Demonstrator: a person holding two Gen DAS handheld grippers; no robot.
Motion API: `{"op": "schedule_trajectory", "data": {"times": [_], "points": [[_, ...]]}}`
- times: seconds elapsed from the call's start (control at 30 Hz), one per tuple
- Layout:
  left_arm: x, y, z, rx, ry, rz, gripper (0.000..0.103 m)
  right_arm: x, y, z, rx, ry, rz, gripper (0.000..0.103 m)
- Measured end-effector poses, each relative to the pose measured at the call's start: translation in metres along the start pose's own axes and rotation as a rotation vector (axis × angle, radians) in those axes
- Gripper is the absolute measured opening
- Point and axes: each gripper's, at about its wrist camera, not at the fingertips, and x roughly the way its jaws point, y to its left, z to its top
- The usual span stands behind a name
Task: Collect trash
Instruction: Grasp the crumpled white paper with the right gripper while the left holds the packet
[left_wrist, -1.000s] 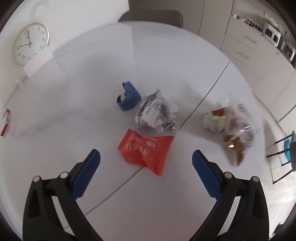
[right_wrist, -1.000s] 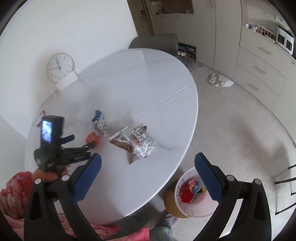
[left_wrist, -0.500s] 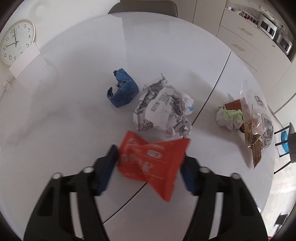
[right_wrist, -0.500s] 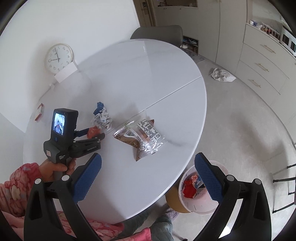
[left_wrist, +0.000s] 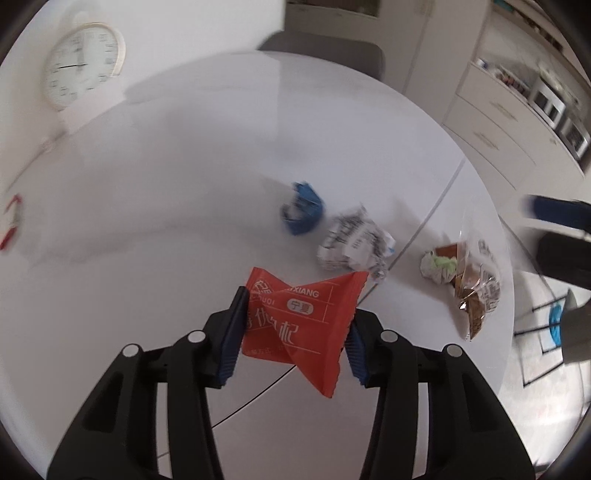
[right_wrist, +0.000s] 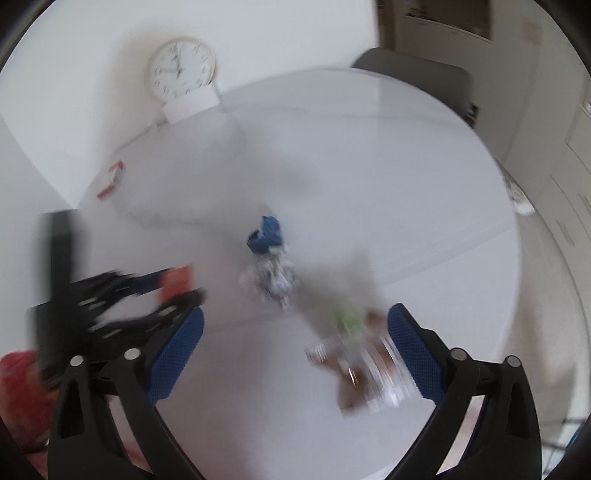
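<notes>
My left gripper (left_wrist: 293, 332) is shut on a red snack wrapper (left_wrist: 299, 325) and holds it lifted above the white round table (left_wrist: 166, 192). On the table lie a blue crumpled scrap (left_wrist: 303, 214), a crumpled printed paper (left_wrist: 354, 247), a green-white wad (left_wrist: 439, 266) and a clear plastic bag with brown contents (left_wrist: 476, 288). My right gripper (right_wrist: 295, 354) is open and empty above the table, with the blurred clear bag (right_wrist: 365, 365) between its fingers. The right wrist view also shows the left gripper (right_wrist: 147, 291) with the red wrapper (right_wrist: 177, 282), the blue scrap (right_wrist: 267, 236) and the printed paper (right_wrist: 271, 277).
A wall clock (left_wrist: 83, 70) leans at the back left with a white card under it. A small red-white box (left_wrist: 13, 225) lies at the table's left edge. A grey chair (left_wrist: 325, 51) stands behind the table. Cabinets (left_wrist: 517, 122) line the right side.
My left gripper closed on the red wrapper and lifted it off the table. My right gripper swung from beside the table to above the clear bag, still open.
</notes>
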Motion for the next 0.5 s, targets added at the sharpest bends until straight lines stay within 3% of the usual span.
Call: {"op": "schedule_trajectory", "data": {"times": [0.17,0.33,0.4,0.5], "points": [[-0.034,0.028,-0.005,-0.105,0.021,0.036,0.047,0.076,0.020,0.025,-0.010,0.105,0.000,0.083],[-0.051,0.038,-0.008,-0.148,0.015,0.034,0.047,0.125,0.035,0.025,-0.040,0.211,-0.064,0.073],[-0.054,0.041,-0.007,-0.159,0.012,0.026,0.047,0.135,0.039,0.023,-0.049,0.249,-0.057,0.052],[-0.054,0.042,0.002,-0.155,0.001,0.025,0.047,0.136,0.037,0.022,-0.032,0.256,-0.049,0.048]]}}
